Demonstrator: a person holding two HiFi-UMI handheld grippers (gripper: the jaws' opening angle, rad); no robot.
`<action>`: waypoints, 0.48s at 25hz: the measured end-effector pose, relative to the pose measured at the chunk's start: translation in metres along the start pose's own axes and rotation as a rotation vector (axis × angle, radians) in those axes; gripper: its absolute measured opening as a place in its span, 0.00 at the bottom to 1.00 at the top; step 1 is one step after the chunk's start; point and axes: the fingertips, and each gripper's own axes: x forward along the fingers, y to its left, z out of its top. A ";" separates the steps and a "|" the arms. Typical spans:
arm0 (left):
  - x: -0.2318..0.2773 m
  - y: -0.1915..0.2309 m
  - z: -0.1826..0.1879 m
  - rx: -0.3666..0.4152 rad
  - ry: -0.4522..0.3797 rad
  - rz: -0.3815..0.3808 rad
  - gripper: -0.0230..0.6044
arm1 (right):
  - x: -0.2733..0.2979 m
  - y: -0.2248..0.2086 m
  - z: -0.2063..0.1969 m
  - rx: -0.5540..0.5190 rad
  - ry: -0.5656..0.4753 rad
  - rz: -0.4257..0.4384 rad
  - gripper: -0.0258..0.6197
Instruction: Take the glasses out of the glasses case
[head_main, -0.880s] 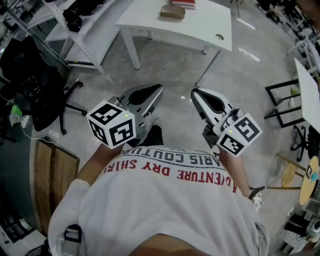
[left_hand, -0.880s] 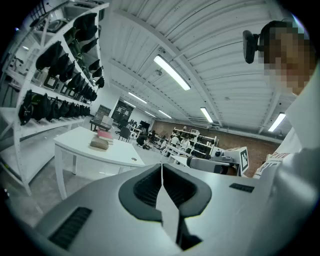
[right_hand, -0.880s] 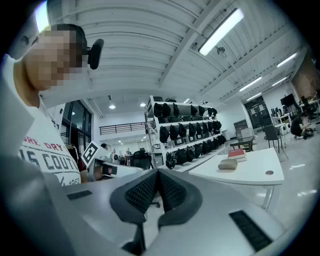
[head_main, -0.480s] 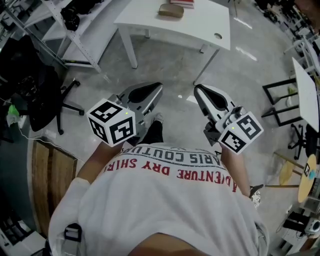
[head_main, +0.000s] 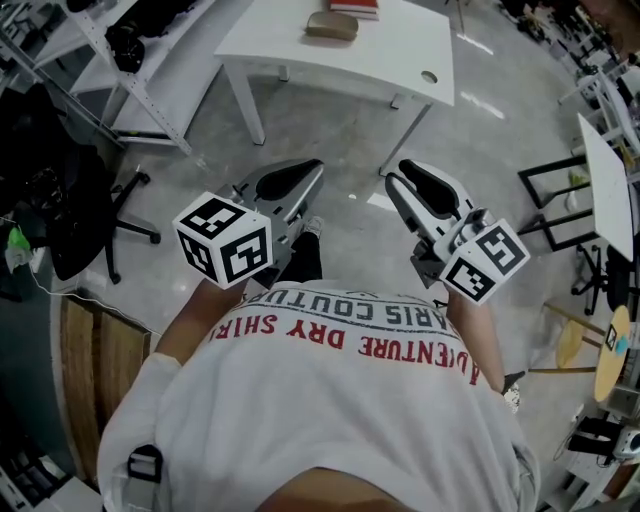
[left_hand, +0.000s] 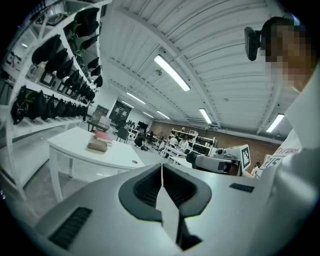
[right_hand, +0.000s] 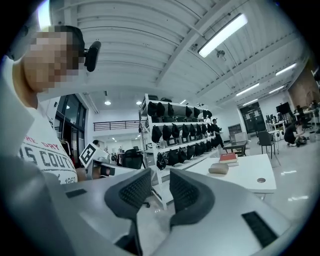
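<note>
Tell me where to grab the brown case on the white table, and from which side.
Probably its middle, across the narrow width, coming from the near side: the case lies flat on the table, long side toward you, with the book close behind it.

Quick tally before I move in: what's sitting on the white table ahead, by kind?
Glasses case: 1
Red book: 1
Total: 2
</note>
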 end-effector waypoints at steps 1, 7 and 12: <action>0.005 0.004 0.002 0.002 -0.001 -0.004 0.09 | 0.004 -0.006 0.001 -0.001 0.000 -0.006 0.20; 0.036 0.044 0.016 -0.001 0.027 -0.016 0.09 | 0.042 -0.049 0.006 0.009 0.014 -0.020 0.25; 0.068 0.092 0.033 -0.041 0.054 -0.005 0.09 | 0.079 -0.092 0.009 0.040 0.036 -0.037 0.26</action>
